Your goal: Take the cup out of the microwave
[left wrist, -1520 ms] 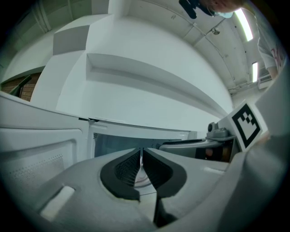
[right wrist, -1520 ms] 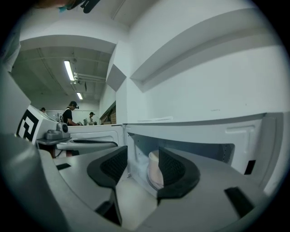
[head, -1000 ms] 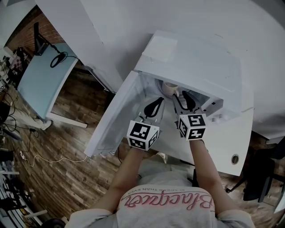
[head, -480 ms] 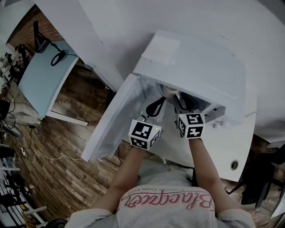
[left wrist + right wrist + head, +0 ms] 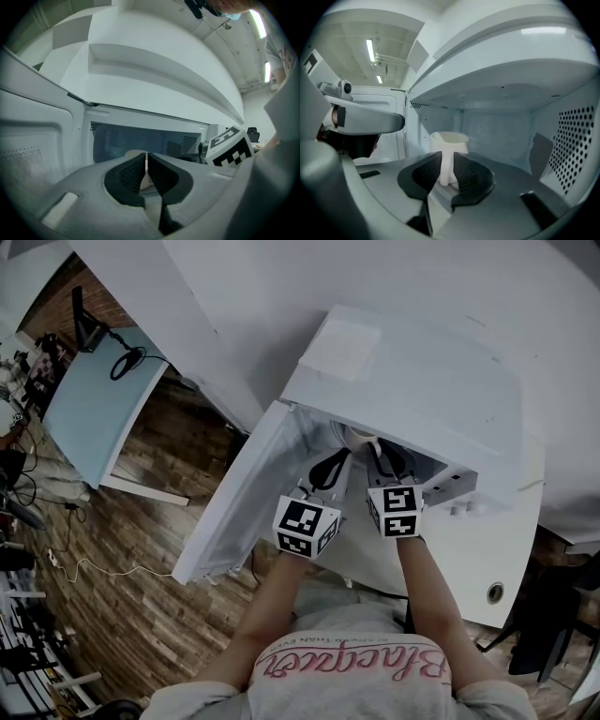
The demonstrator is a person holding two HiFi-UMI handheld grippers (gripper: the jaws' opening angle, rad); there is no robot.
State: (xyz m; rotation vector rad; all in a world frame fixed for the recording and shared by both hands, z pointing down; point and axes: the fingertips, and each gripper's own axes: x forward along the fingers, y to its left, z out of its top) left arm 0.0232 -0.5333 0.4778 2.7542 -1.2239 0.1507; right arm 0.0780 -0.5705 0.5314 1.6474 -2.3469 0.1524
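A white cup (image 5: pixel 449 140) stands inside the open microwave (image 5: pixel 412 381), its handle turned toward me. My right gripper (image 5: pixel 449 171) reaches into the cavity, and its jaws are closing, with the pads against both sides of the handle. In the head view the cup (image 5: pixel 361 435) shows just under the microwave's top edge, ahead of the right gripper (image 5: pixel 382 457). My left gripper (image 5: pixel 330 465) hovers beside it at the opening. The left gripper (image 5: pixel 146 173) is shut with nothing in it, and the cup's pale rim (image 5: pixel 136 153) shows behind its pads.
The microwave door (image 5: pixel 239 498) hangs open to the left. The microwave sits on a white table (image 5: pixel 483 554) with a cable hole. Perforated walls (image 5: pixel 572 145) bound the cavity. A light blue desk (image 5: pixel 94 409) stands over the wooden floor at the left.
The right gripper's jaws have narrowed around the cup's handle. Both grippers have sunk slightly and edged toward the microwave's opening.
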